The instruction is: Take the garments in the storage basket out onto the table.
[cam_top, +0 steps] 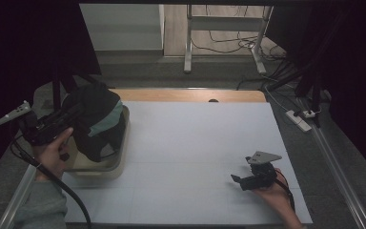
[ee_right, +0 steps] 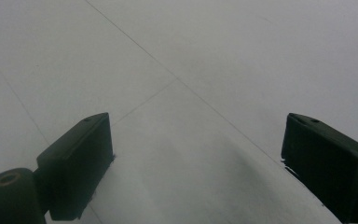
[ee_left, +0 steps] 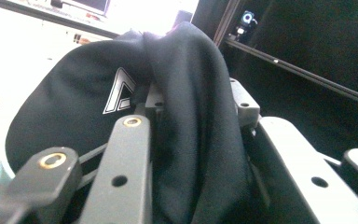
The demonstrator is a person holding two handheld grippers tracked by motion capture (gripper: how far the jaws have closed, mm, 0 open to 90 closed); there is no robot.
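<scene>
Lifting a Dark Garment From the Tub

Gripping a fold of the black garment [ee_left: 186, 140], my left gripper [cam_top: 69, 117] was clamped tight on the cloth at the left edge of the white surface [cam_top: 195, 157], as the left gripper view showed the fabric bunched between the jaws, a white triangular logo [ee_left: 121, 91] facing the camera. The garment hung in a heap over the beige tub [cam_top: 116, 164], its lower folds down inside the rim and a pale teal lining [cam_top: 105, 125] showing along one side. My right gripper [cam_top: 240, 180] rested low near the right front of the surface, well apart from the cloth, its jaws standing wide with nothing but bare surface between them in the right gripper view.

To do this step well, I judged that the lift should go straight up and slowly, so the trailing folds cleared the rim without dragging the tub along. The grip held only one fold, so a jerk could let it slip. I reckoned the free gripper ought to come across and take a second edge once the cloth hung clear.
</scene>
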